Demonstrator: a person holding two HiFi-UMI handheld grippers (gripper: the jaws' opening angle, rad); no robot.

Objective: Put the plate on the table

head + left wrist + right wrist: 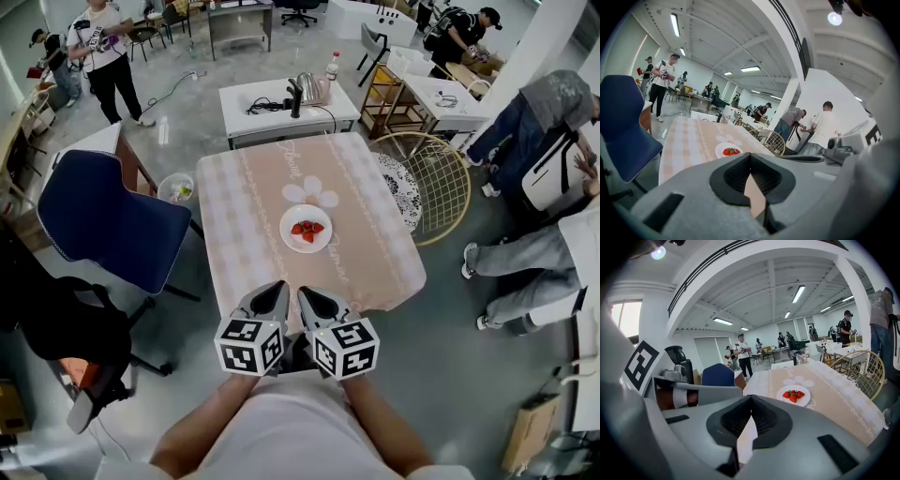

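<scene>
Plate [306, 228] is already sat on the table [234, 272], roughly in the middle of the pink-and-checked cloth [370, 253], just on the near side of a white flower print [310, 195]. It's white and round, and a few strawberries [307, 229] are piled on it. Nothing is touching it.

At the table's near edge, the left gripper [280, 289] and the right gripper [304, 293] are held side by side, close in to the person's body and well short of the plate. In the left gripper view, the two jaws are seen meeting at the tips, so it's closed up, and nothing is gripped between them. Same deal in the right gripper view: jaws brought together at the tips, nothing held. In both of those views the plate is seen further out on the cloth, past the closed tips. In the head view the marker cubes [250, 345] are seen facing up at the camera.

Round the table, a blue chair [108, 220] is parked on the left. A round wire-backed chair [441, 183] is set just beside the right side. A small white table [272, 117] with a kettle [307, 87] and a bottle [332, 66] on it is placed just beyond the far end. Several people [108, 52] are seen standing or bent over at the edges of the room, well apart from the plate.
</scene>
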